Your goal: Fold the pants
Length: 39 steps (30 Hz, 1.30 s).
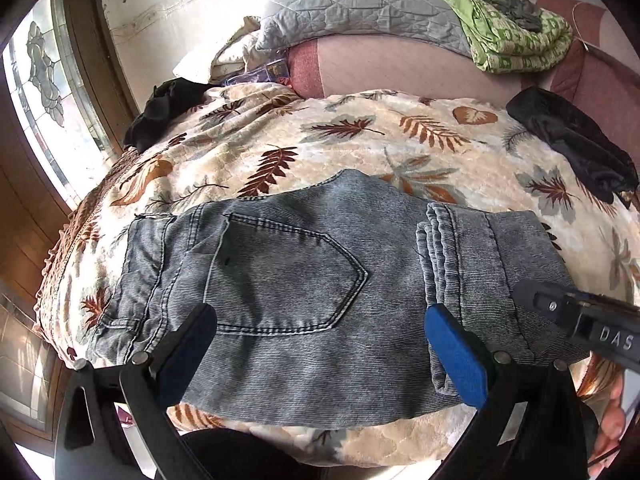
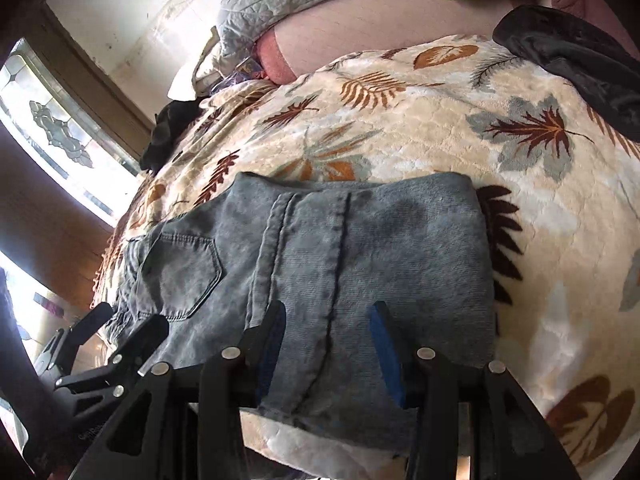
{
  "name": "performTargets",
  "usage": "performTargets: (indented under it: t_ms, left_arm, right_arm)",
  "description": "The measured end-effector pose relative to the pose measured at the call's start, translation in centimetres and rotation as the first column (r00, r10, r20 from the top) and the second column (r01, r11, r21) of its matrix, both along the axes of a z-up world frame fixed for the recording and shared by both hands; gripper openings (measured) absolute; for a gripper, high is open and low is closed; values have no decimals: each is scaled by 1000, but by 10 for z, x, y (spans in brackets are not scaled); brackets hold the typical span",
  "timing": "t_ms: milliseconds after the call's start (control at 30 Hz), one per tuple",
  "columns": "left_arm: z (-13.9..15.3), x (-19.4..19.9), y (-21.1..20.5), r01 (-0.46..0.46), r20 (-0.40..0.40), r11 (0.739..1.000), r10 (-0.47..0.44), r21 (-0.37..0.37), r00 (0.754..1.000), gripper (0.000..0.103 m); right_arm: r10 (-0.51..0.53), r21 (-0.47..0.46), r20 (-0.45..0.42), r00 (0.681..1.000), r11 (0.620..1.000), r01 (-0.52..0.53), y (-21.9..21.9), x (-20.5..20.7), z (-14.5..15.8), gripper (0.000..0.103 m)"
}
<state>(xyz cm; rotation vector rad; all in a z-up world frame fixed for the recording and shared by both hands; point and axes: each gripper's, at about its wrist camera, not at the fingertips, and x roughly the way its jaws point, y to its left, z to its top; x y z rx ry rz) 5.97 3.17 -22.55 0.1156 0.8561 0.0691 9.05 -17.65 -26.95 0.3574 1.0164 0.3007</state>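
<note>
Pants (image 1: pixel 288 276), grey-blue washed denim, lay folded into a compact block on the leaf-print blanket (image 1: pixel 360 136) covering the bed, near its front edge. Back pocket (image 1: pixel 280 276) faced up on the left part; the folded-over leg layer with its stacked hem edges (image 1: pixel 436 248) sat on the right part. My left tool (image 1: pixel 320 344) hung over the near edge of the pants, its blue-padded fingers (image 1: pixel 456 356) spread wide, one either side of the pocket area, nothing pinched between them. My right tool (image 2: pixel 330 340) was over the right part of the fold, fingers partly spread with a dark seam (image 2: pixel 334 280) running up between them; denim lay under and between the pads (image 2: pixel 386 348), but I couldn't tell if they pressed on it. In the left wrist view the right tool's black body came in from the right edge, with part of my hand (image 1: pixel 612 412) below it. In the right wrist view the left tool's fingers showed at lower left. A dark garment (image 1: pixel 576 144) lay on the blanket at far right, another black one (image 1: pixel 160 112) at far left. Grey quilt (image 1: pixel 360 4) and green patterned fabric (image 1: pixel 516 36) were piled at the back, with a window (image 1: pixel 44 92) at left.
</note>
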Motion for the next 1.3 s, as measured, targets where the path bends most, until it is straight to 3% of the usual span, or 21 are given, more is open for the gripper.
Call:
performTargets:
  t_ms: [133,200,267,433,533,733,1300]
  left_arm:
    - [7,-12,14,-29,17,999,29,-16,999,103]
    - [10,-16,21,-43,20,999,44,-26,999,103]
    - [12,-20,29,-56,24,998,57,-36,998,103]
    - [18,-24,47,-87,41,994,90,-62,995,103]
    - [20,-25,58,-109,46,991,112,-79,993,103]
    - [23,-27,85,-167,59,980,174,-108,983,103]
    - [21,-30,151,-297,76,941,312,-163,947,103]
  right_arm:
    - [53,-30,-32,998,998,-54,26,-11,-10,48]
    - [74,-95,-62,995,992,-79,39,-13,-21,49]
    - [72,-136,-38,997,988,-76,44,-17,-21,49]
    - [81,-65,-4,997,995,-81,42,-21,3,49]
    - [101,-85,56,993,992,-96,50,-26,22,49]
    - [153,-78,98,983,986,-146,76,-28,47,49]
    - [279,-101,121,953,958,-267,142,-26,63,53]
